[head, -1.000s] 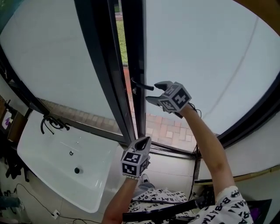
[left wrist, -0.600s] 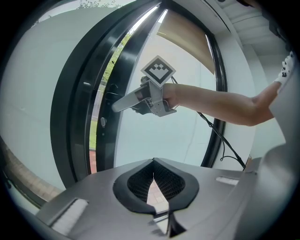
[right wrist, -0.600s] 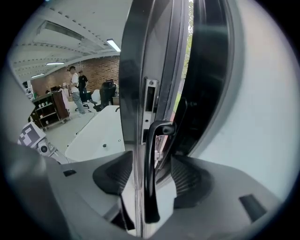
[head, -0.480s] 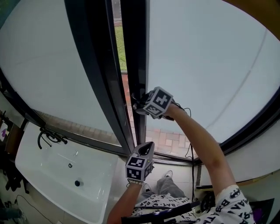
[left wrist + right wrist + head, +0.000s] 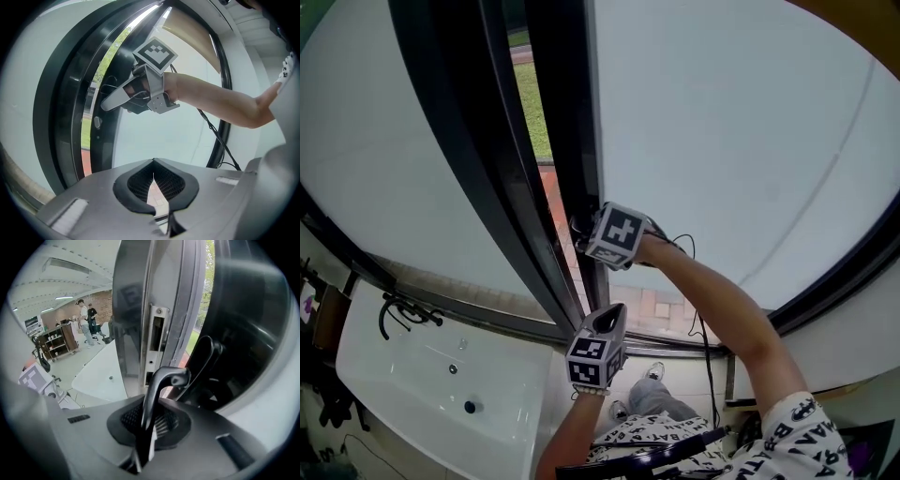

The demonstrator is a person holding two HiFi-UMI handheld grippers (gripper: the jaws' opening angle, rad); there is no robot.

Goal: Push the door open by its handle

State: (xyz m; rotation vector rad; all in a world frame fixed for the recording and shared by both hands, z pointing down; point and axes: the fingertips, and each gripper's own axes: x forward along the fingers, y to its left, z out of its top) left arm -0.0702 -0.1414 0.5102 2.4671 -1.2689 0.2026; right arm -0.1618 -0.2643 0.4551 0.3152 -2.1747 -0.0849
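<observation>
A black lever door handle point(image 5: 161, 385) sticks out from the dark frame point(image 5: 567, 122) of a frosted glass door point(image 5: 731, 141). My right gripper point(image 5: 146, 430) is shut on this handle, which runs down between its two jaws. In the head view the right gripper point(image 5: 584, 236) sits against the frame's edge, its marker cube facing me. The door stands ajar, and grass point(image 5: 531, 108) shows through the narrow gap. My left gripper point(image 5: 612, 316) hangs below the right one, pointing up, shut with nothing in it; in its own view the left gripper point(image 5: 153, 165) has its tips meeting.
A white sink point(image 5: 403, 394) with a black tap point(image 5: 405, 310) lies at the lower left. A second frosted pane point(image 5: 384, 159) fills the left side. The metal latch plate point(image 5: 154, 345) shows on the door's edge. A cable point(image 5: 698, 319) trails down from my right arm.
My right gripper moved left from beside the handle onto it and its jaws closed on it. The left gripper stayed low. The gap with grass now looks wider.
</observation>
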